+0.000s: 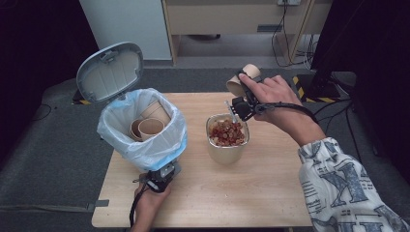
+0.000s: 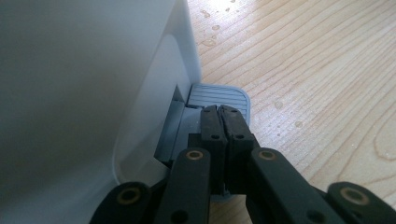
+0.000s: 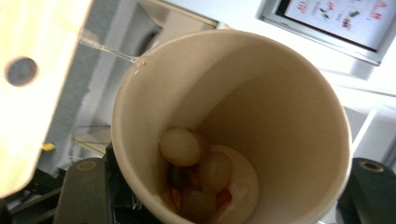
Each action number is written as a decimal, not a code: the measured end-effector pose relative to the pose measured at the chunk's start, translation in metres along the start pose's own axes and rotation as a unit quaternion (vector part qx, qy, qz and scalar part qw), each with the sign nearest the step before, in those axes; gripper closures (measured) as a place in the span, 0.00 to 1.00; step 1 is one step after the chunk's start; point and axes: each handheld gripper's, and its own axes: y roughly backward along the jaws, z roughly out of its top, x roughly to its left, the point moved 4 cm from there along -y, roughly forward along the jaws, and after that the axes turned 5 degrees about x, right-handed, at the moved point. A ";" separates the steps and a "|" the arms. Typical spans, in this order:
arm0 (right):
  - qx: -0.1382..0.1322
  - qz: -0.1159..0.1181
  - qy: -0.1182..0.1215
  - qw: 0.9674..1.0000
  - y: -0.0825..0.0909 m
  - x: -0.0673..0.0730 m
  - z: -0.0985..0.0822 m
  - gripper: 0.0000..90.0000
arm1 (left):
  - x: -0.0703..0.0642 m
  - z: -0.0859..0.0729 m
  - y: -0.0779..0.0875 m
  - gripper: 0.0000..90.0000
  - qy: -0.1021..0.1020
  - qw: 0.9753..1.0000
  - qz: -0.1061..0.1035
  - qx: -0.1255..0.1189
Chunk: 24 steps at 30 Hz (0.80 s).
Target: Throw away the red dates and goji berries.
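My right gripper is shut on a tan paper cup, held tipped above and just behind a glass container of reddish-brown food. In the right gripper view the cup holds a few pale round pieces and red bits at its bottom, and a black finger sits against its left side. My left gripper rests at the foot of a white pedal bin. Its jaws are shut together, tips down on the grey pedal. The bin's lid stands open.
The bin's plastic liner holds a few used paper cups. The wooden table has bare room in front and to the right of the container. Water drops dot the wood near the pedal. Cables lie on the floor behind.
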 end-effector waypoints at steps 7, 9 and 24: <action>0.011 -0.003 0.054 0.998 0.000 0.011 0.006 0.36 | 0.000 0.000 0.000 0.97 0.000 1.000 0.001 0.002; 0.006 0.003 0.079 0.997 0.000 0.015 0.011 0.36 | 0.000 0.000 0.000 0.97 -0.001 1.000 0.000 0.001; 0.003 0.015 0.060 0.998 0.000 0.018 0.010 0.36 | 0.000 0.000 0.000 0.97 0.001 1.000 -0.001 0.000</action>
